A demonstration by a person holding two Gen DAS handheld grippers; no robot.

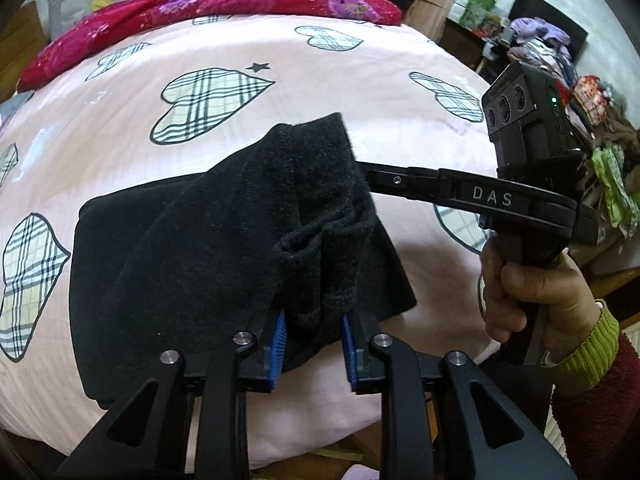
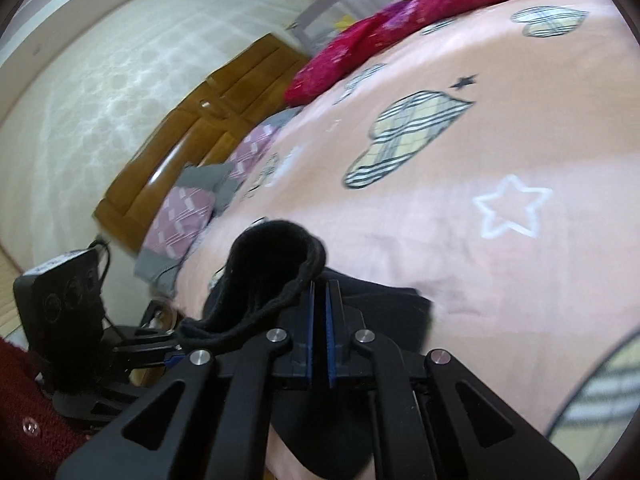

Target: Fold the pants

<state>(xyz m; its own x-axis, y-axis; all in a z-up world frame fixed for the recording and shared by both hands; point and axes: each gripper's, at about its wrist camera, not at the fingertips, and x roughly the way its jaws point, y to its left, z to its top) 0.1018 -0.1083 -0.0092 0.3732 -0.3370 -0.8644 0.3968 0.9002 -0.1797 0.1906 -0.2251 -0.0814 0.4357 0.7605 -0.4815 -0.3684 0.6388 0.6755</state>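
Fingers, left gripper (image 1: 313, 344): two black arms with blue pads (image 1: 279, 346), parted, a thick fold of the black pants (image 1: 224, 248) bunched between them. The fabric fills the gap from pad to pad; whether the pads press it cannot be told for certain, though the cloth rises from the gap as if held.

Pants: black, fleecy knit, lying on a pink bedspread (image 1: 280, 80) printed with plaid hearts and small stars. The main body lies flat on the bed to the left of the left gripper; a folded portion lifts up from the fingers and reaches toward the right gripper's tip.

Fingers, right gripper (image 2: 319, 332): blue pads (image 2: 329, 344) drawn nearly together, closed on a thin edge of the pants. A rolled hem loops up and to the left of the fingertips, and more black cloth lies on the bedspread beneath and to the right of them.

Right hand (image 1: 536, 296): wraps the gripper's handle at the right edge of the left wrist view; green cuff, dark red sleeve.

Background: red floral quilt (image 1: 224, 8) along the far side of the bed; wooden headboard (image 2: 208, 136) and patterned pillows on the left in the right wrist view.
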